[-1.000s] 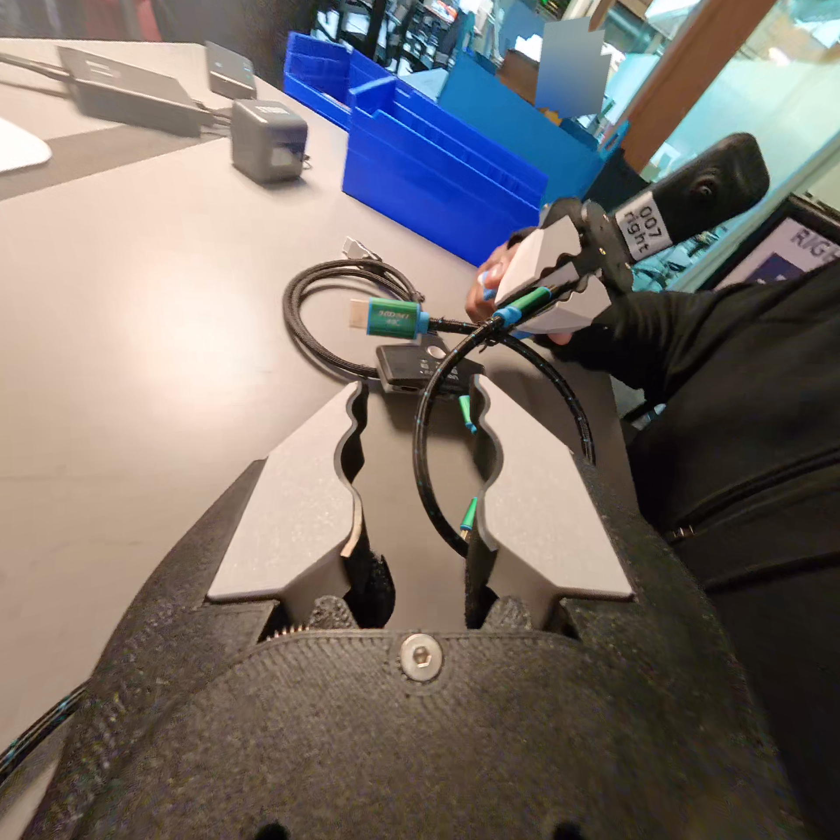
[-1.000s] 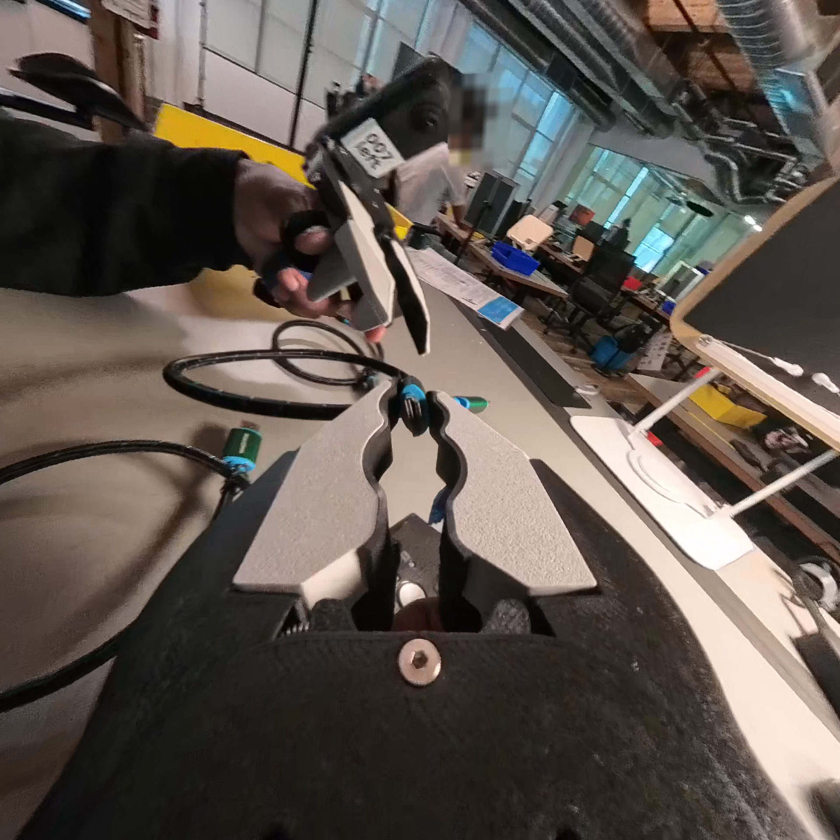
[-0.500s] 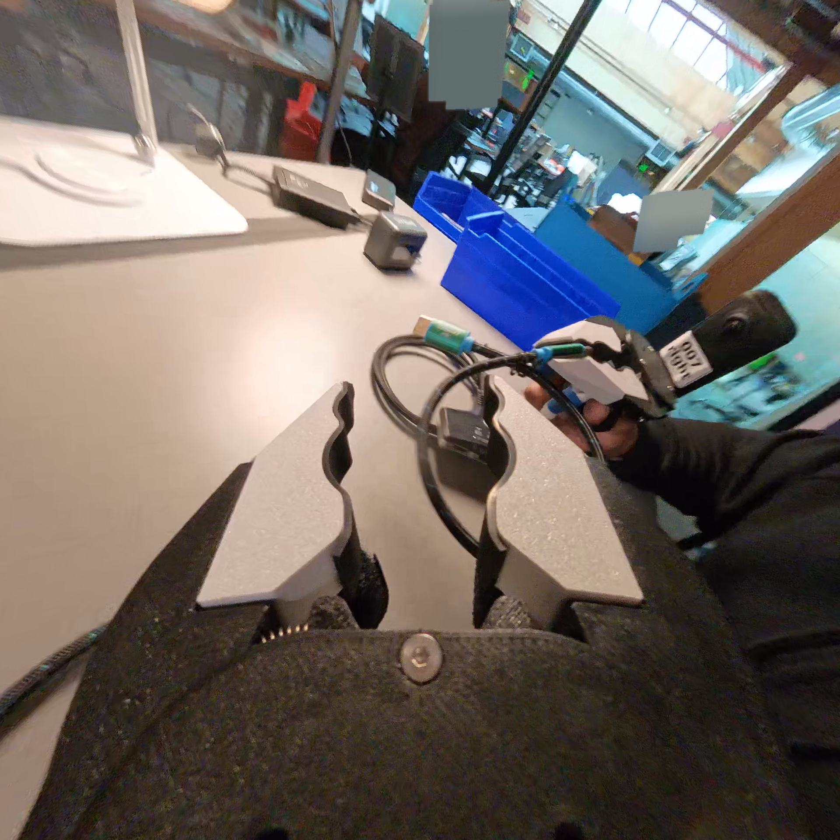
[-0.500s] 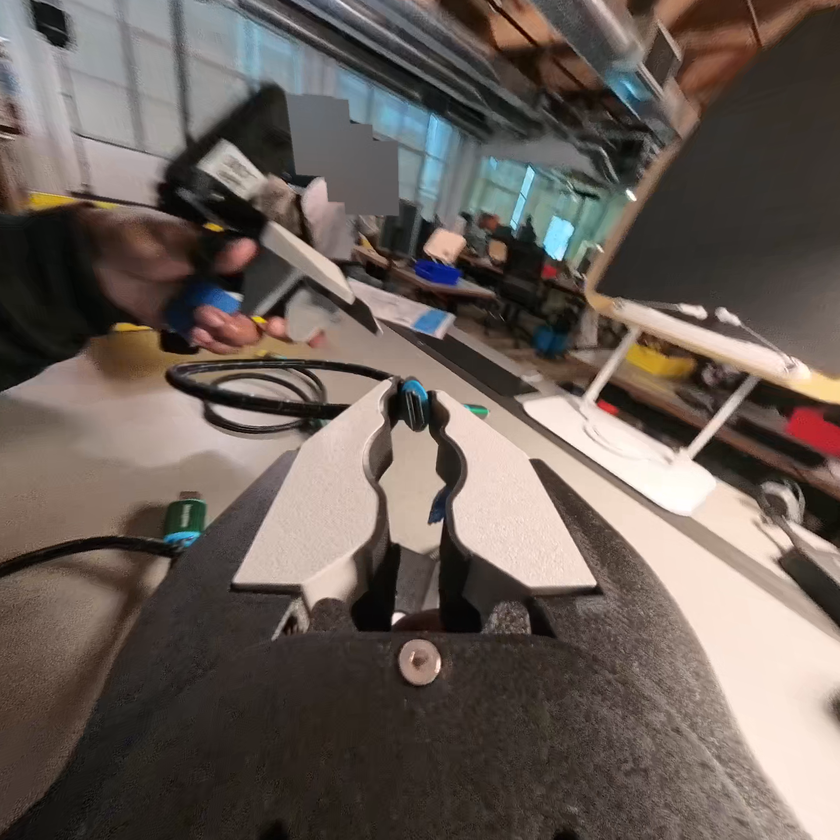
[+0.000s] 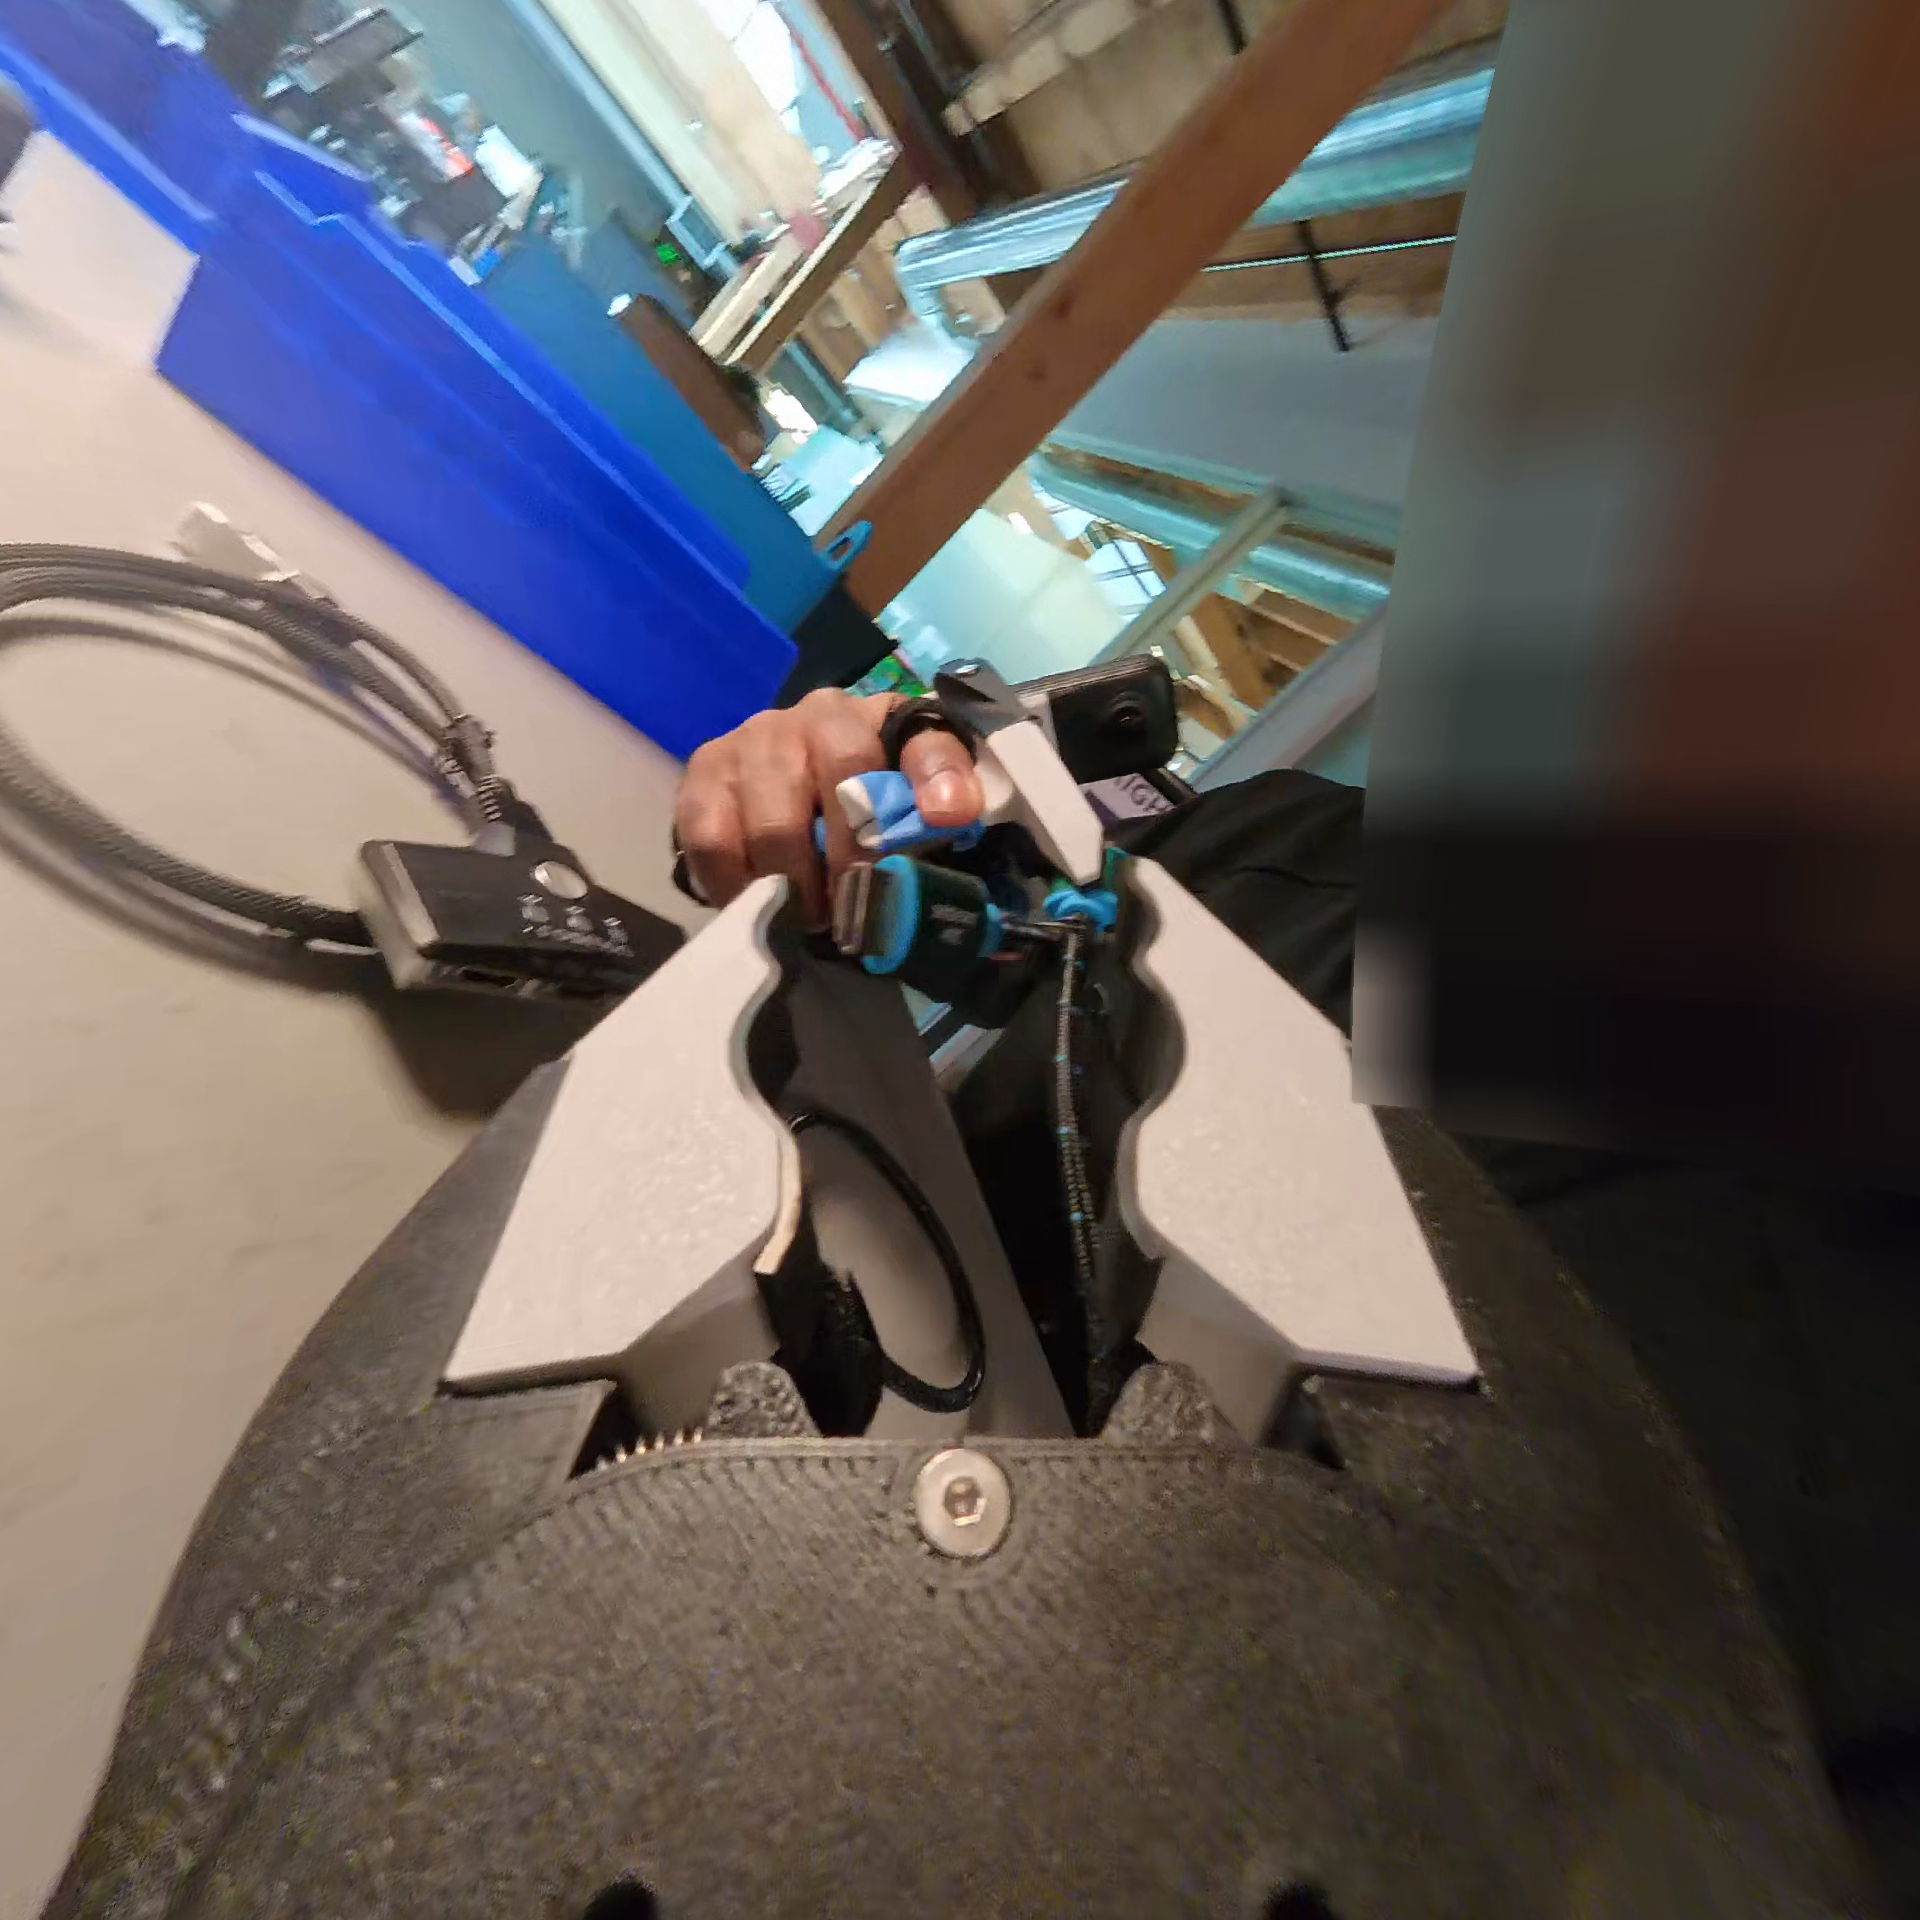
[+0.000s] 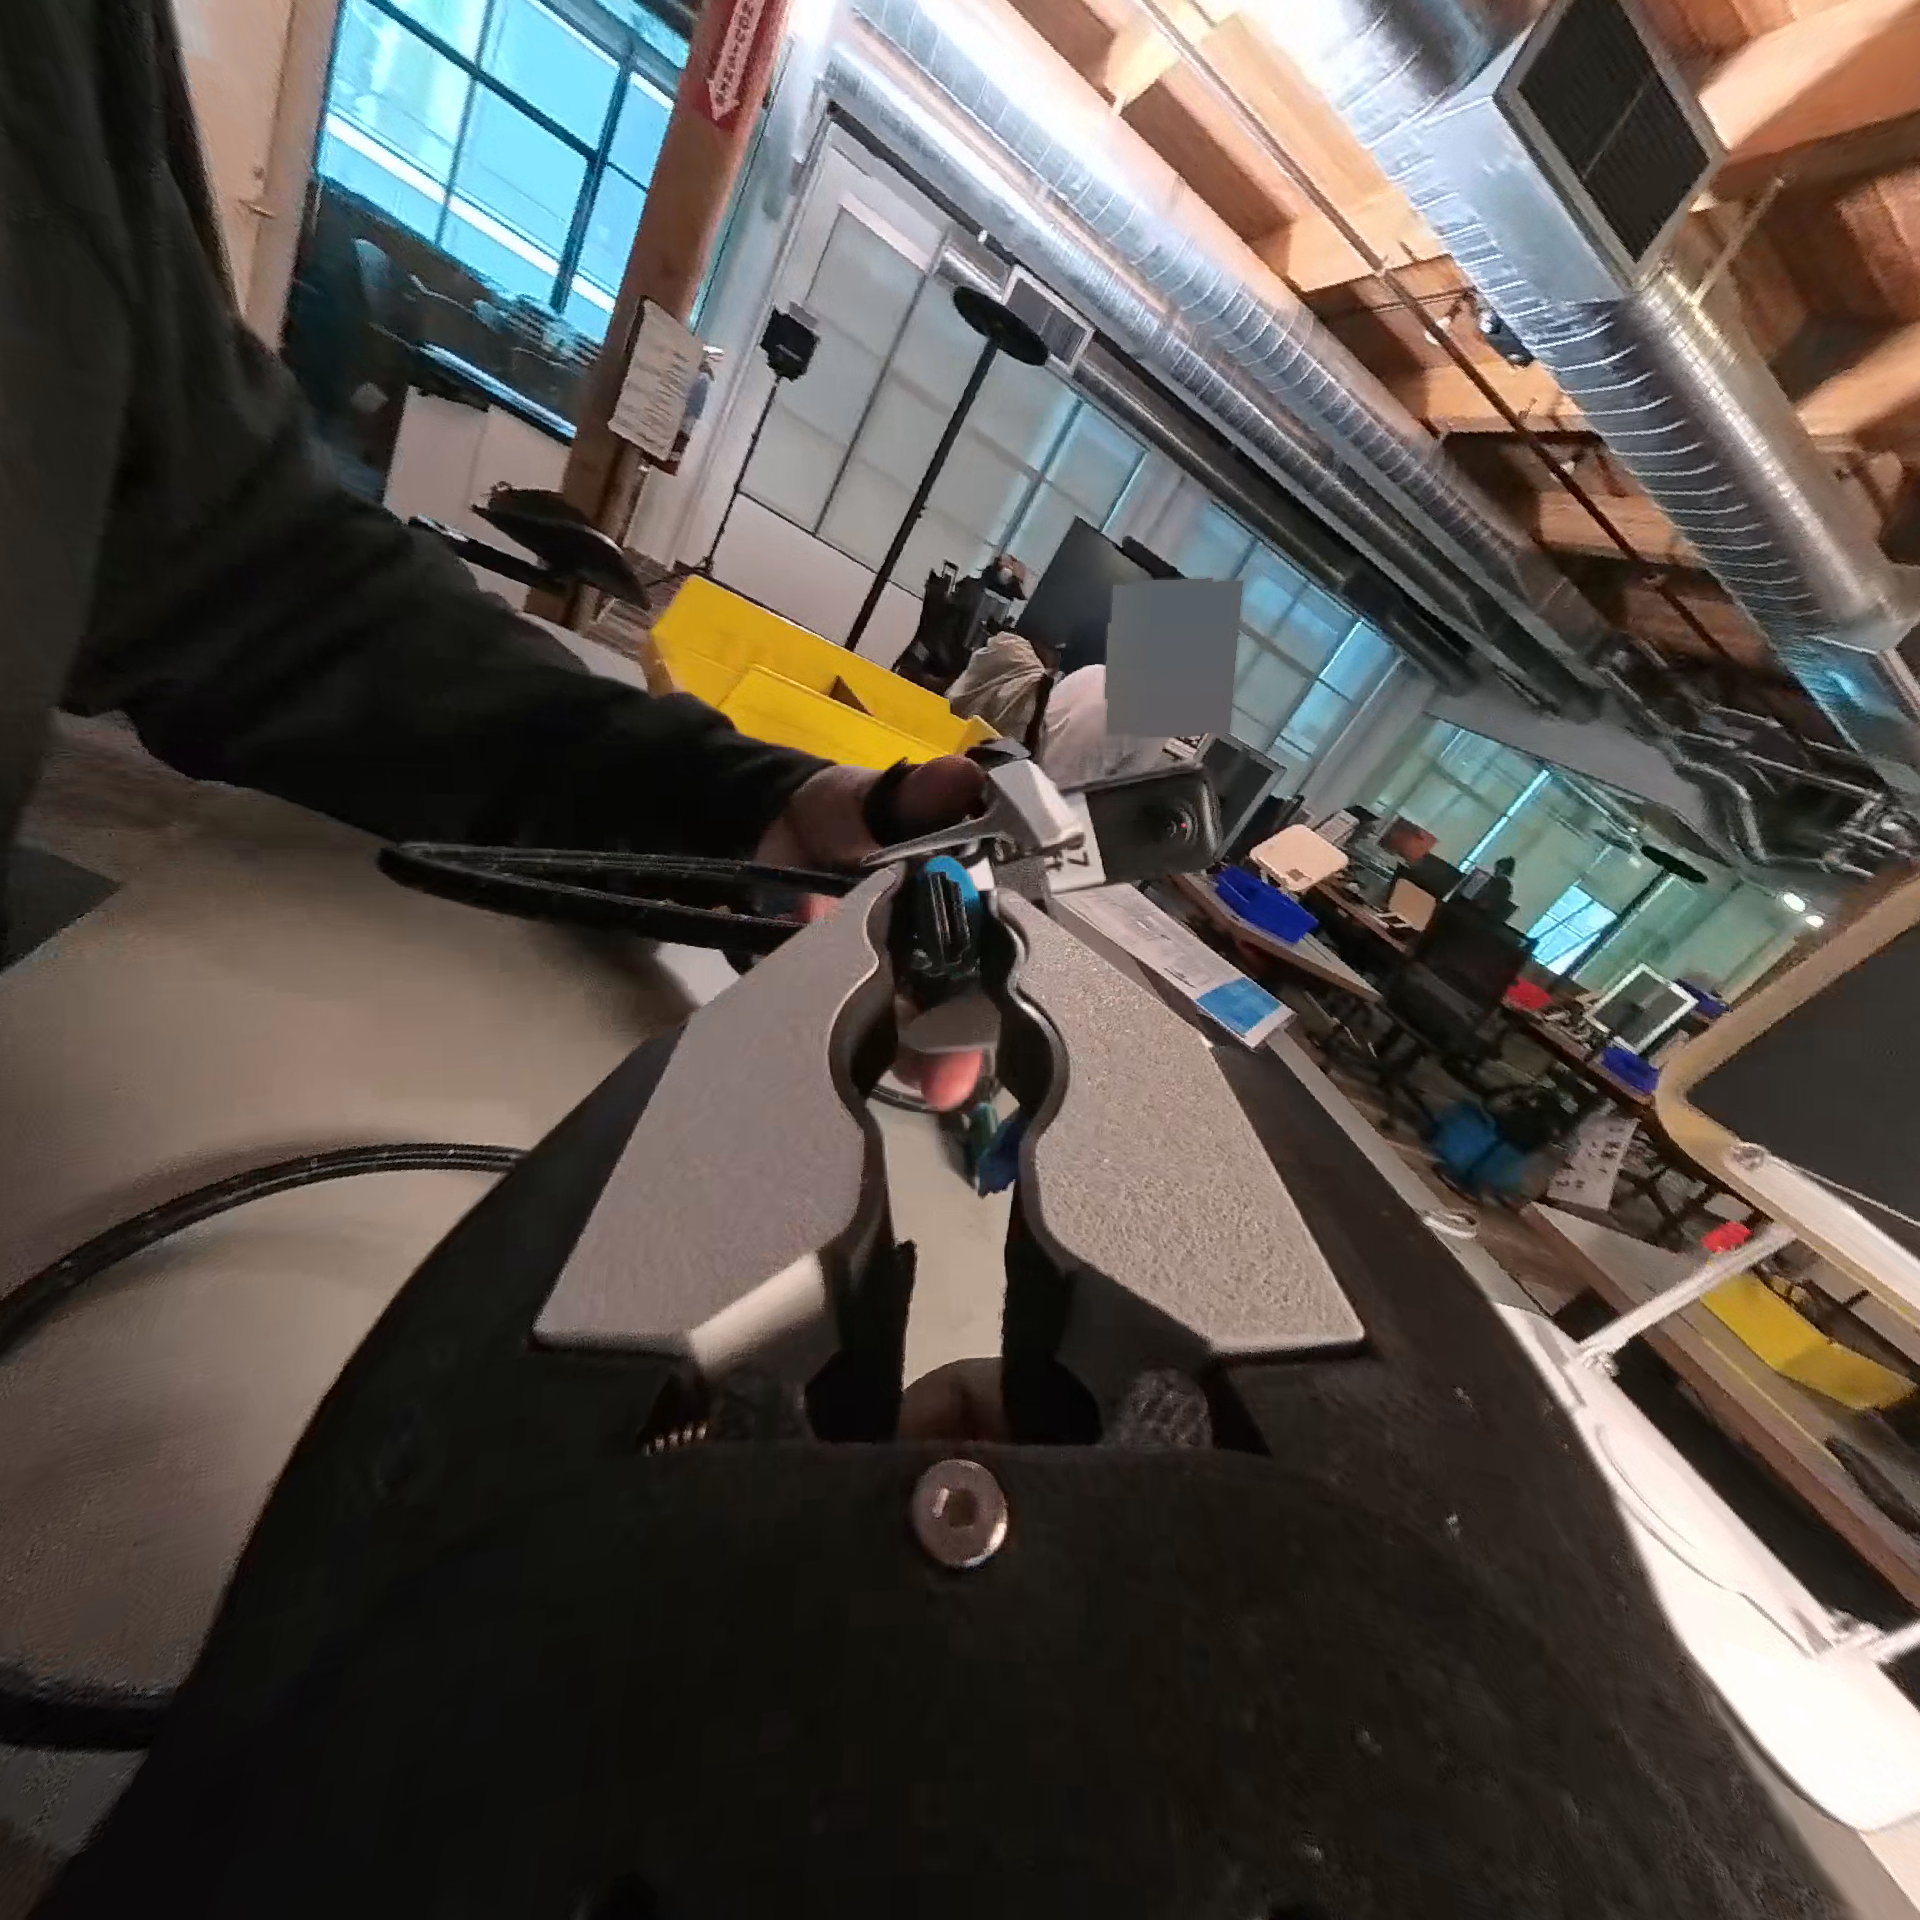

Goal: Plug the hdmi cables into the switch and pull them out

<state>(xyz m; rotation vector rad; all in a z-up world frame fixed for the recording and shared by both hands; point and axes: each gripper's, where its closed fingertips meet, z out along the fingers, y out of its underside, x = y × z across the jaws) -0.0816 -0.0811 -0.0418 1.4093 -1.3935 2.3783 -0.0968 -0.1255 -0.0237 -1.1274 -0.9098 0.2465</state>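
Observation:
The black HDMI switch (image 5: 499,925) lies on the grey table (image 5: 156,1195), with a coiled black cable (image 5: 135,665) running into it. My right gripper (image 6: 945,904) is shut on a braided HDMI cable at the blue collar behind its green plug (image 6: 940,935), held above the table. In the left wrist view the right gripper (image 5: 1081,894) holds that plug (image 5: 914,925) level, its metal end pointing left. My left gripper (image 5: 956,894) is open, and the plug shows between its fingertips without being gripped. The held cable (image 5: 1075,1091) hangs down between the fingers.
Blue bins (image 5: 416,416) stand at the table's far edge behind the switch. Another black cable (image 6: 260,1174) loops on the table at left. Yellow bins (image 6: 800,696), a paper sheet (image 6: 1195,956) and a white lamp base (image 6: 1714,1475) are in the right wrist view. Left tips to right tips: about 5 cm.
My left gripper has swung right toward the right gripper, so the plug now sits between its open fingers. The right gripper has stayed shut on the cable and turned to face the left one.

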